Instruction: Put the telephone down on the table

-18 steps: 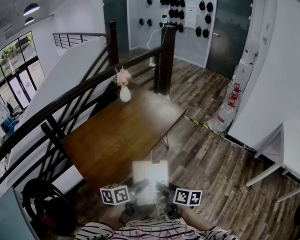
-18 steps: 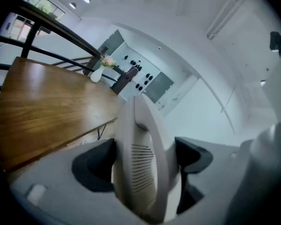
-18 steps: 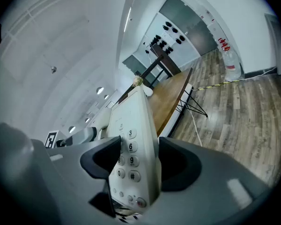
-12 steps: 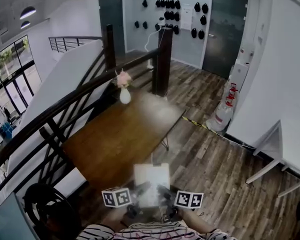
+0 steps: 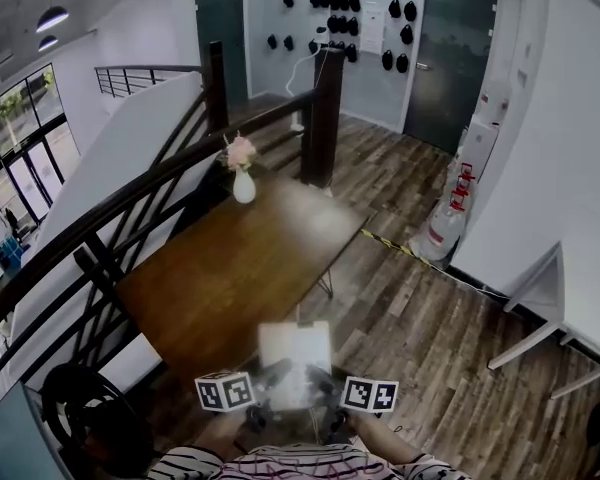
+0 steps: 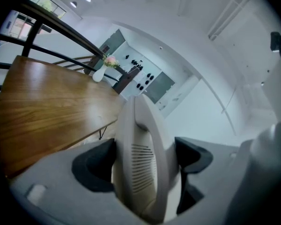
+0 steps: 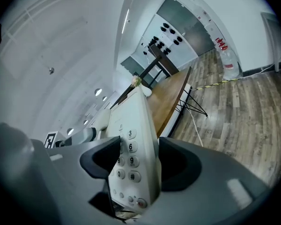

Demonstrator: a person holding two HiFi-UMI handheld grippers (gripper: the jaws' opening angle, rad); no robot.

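Not much is different from a moment ago. The phone (image 5: 294, 353) is at the same low spot in my head view, right in front of me. The room only slides a tiny bit in the picture (I think that is my head turning, not the phone going anywhere).

I hold the phone with both tools. My left hand-held gripper (image 6: 145, 156) is spread very wide and squeezes the side with the little slots. My right hand-held gripper (image 7: 133, 156) is also spread wide and squeezes the side with the buttons (image 7: 129, 147). Neither one has let go.

The phone is up in the air at the near end of the tabletop (image 5: 230, 268). In the left gripper view the brown wood lies off to one side and ahead of the phone, and I see nothing under the phone holding it up. I think it is not resting on the wood yet.

So the job is not done. The wood ahead is bare all the way to the vase (image 5: 244, 186) at the far end. I think the next thing is to reach a bit forward, bring the phone down flat, and only then open both tools. If I open too soon, it could miss the edge and fall to the floor (image 5: 430, 318).
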